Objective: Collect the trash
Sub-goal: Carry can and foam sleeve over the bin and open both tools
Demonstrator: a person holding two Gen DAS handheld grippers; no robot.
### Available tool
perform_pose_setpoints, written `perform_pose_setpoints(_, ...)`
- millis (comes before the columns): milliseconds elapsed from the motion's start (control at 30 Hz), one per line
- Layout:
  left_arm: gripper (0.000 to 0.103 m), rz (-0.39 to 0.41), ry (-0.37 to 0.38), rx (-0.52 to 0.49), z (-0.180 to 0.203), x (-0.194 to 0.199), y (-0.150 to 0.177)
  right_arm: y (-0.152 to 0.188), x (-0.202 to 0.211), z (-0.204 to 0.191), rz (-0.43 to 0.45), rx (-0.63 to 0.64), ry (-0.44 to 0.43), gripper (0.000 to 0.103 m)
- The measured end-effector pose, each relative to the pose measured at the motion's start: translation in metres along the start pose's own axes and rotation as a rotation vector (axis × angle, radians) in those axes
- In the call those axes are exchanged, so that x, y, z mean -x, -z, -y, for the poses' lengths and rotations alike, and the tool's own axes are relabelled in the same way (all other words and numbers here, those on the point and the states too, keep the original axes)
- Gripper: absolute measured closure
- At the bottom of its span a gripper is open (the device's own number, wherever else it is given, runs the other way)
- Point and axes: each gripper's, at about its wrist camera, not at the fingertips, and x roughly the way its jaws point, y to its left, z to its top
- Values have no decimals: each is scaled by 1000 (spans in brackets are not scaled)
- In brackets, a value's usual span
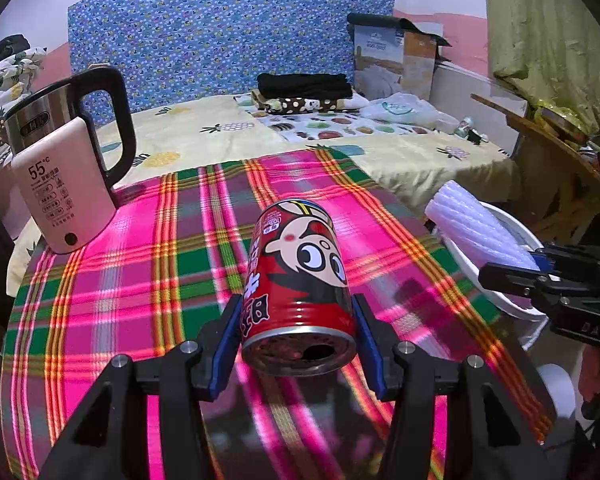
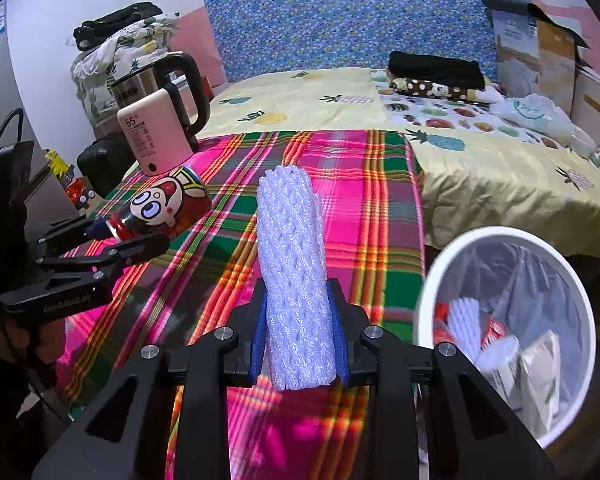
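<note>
Red and printed with a cartoon face, the can (image 1: 298,280) is sitting clamped between the left gripper (image 1: 298,334) jaws, lifted above the plaid tablecloth (image 1: 140,280), presumably for carrying to the bin. The right gripper (image 2: 298,342) is squeezing a white foam sleeve (image 2: 294,276) the same way. Only the right wrist view is showing the white bin (image 2: 428,280) interior, already holding wrappers, just beside the table.
</note>
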Motion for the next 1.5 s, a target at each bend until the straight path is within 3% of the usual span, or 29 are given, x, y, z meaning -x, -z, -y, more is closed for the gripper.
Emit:
perform_pose_setpoints(300, 49, 4, 55, -8, 37, 12, 14, 20, 20, 11, 22, -47, 32, 75)
perform_pose_setpoints(667, 48, 3, 137, -70, 90, 6, 5, 35, 46, 52, 53, -131, 120, 75)
perform_pose_setpoints(1167, 48, -18, 225, -150, 145, -21, -11, 48, 59, 93, 63, -213, 208, 75)
perform_pose_setpoints(1500, 48, -75, 283, -185, 177, -56, -19, 50, 51, 124, 16, -265, 266, 74)
